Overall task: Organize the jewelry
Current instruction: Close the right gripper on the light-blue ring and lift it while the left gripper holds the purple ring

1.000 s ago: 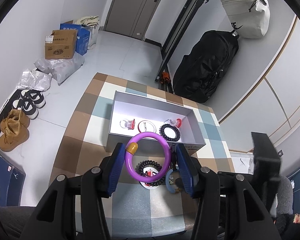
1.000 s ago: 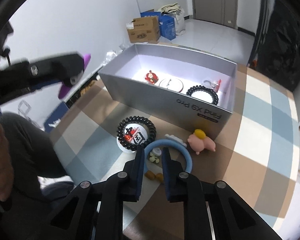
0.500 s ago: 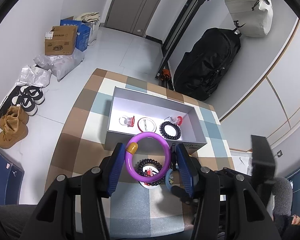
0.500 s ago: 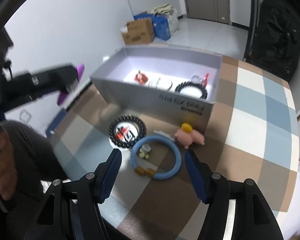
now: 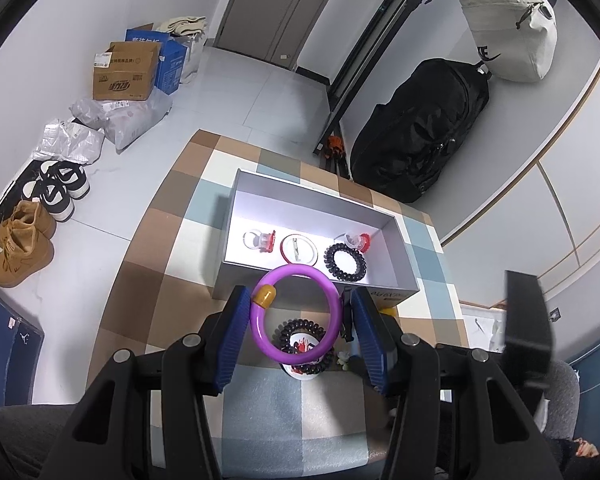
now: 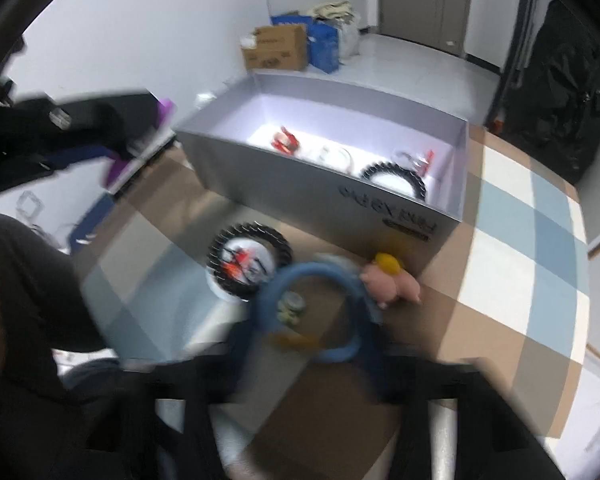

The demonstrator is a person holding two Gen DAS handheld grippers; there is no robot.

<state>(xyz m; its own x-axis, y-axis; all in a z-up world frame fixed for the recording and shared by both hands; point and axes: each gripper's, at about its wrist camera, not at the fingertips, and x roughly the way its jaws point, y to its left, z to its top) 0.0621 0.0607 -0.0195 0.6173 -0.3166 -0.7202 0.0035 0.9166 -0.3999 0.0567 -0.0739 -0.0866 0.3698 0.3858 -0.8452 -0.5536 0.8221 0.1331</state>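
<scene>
My left gripper (image 5: 296, 322) is shut on a purple bangle (image 5: 332, 298) with an amber bead, held above the table just short of the grey box (image 5: 236, 204). The box holds two red-topped rings, a white disc and a black coil hair tie (image 5: 345, 262). My right gripper (image 6: 306, 344) is blurred; its blue fingers stand on either side of a blue bangle (image 6: 284, 280) on the table. Whether they press on it I cannot tell. A second black coil tie on a white disc (image 6: 249, 258) lies left of the blue bangle.
A pink pig figure with a yellow hat (image 6: 392, 284) stands by the box's front wall (image 6: 340, 208). The checked tablecloth (image 6: 540, 248) covers a small table. Shoes, cardboard boxes and a black bag (image 5: 420, 136) are on the floor around it.
My left gripper has risen with the purple bangle. My right gripper opened, pulled back, then moved in fast so its fingers flank the blue bangle.
</scene>
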